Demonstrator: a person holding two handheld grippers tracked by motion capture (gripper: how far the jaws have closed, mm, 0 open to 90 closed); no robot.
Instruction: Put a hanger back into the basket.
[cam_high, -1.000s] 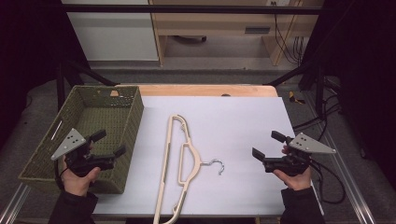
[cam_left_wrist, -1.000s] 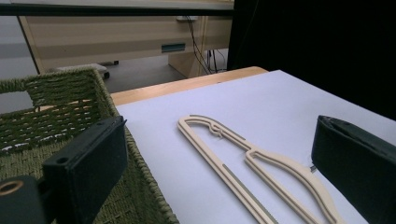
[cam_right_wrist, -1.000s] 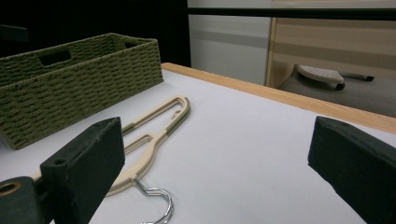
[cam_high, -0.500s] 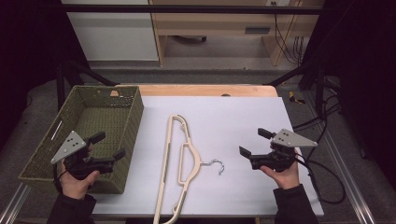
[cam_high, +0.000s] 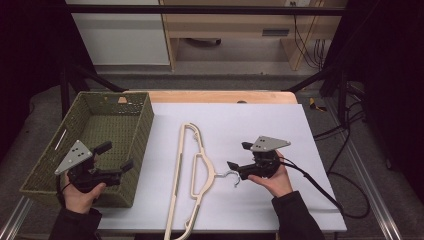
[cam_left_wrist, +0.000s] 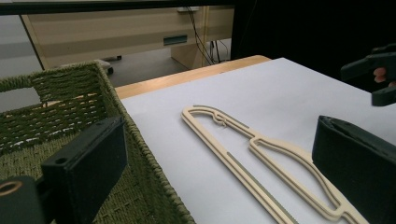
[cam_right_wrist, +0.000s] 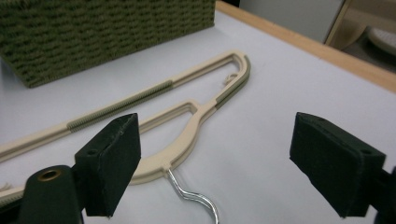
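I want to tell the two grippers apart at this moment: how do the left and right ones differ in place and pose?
The left gripper hovers over the near corner of the green woven basket, while the right gripper is over the white table. The left gripper is away from the cream hanger; the right gripper's jaws, which have just been closing somewhat, reach toward its metal hook without touching it. Both are open and hold nothing.

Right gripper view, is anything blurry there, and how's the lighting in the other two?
Right gripper view: hanger sharp, near jaws slightly soft. High view: white table evenly lit, surroundings dark. Left gripper view: basket and near jaws soft, no glare.
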